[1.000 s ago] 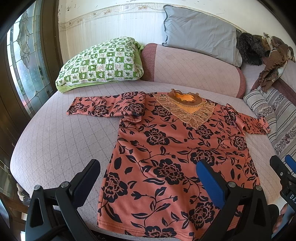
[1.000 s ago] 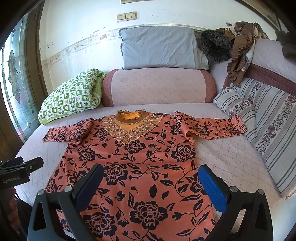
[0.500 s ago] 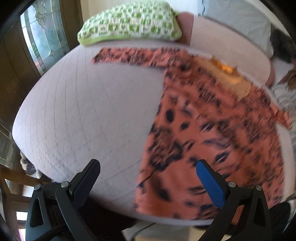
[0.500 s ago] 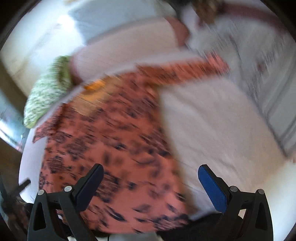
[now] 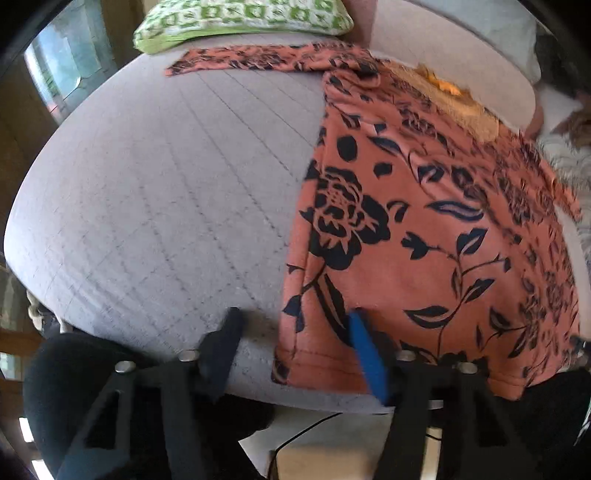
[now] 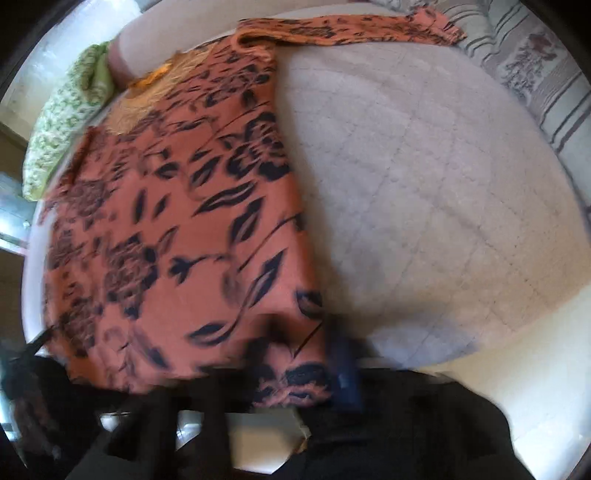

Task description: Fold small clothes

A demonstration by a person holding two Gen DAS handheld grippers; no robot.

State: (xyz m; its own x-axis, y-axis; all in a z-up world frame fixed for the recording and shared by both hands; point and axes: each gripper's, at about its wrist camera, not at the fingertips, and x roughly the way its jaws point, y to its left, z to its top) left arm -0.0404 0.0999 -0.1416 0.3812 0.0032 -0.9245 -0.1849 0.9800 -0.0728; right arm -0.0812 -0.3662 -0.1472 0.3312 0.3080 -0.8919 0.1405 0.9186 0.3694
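Observation:
An orange top with black flowers lies flat on the pale quilted bed, sleeves spread and its gold collar at the far side. My left gripper is down at the top's near left hem corner. Its jaws are closing, with the black finger on the bedcover and the blue finger on the cloth, the corner between them. In the blurred right wrist view the same orange top fills the left half. My right gripper is shut on its near right hem corner.
A green checked pillow and a pink bolster lie behind the top, and striped cushions line the right. A glass door stands to the left. The bed's front edge is just under the grippers, with a pale box below it.
Both grippers dropped from a high view of the whole bed to the top's near hem and tilted downward. Both pairs of jaws narrowed from wide open.

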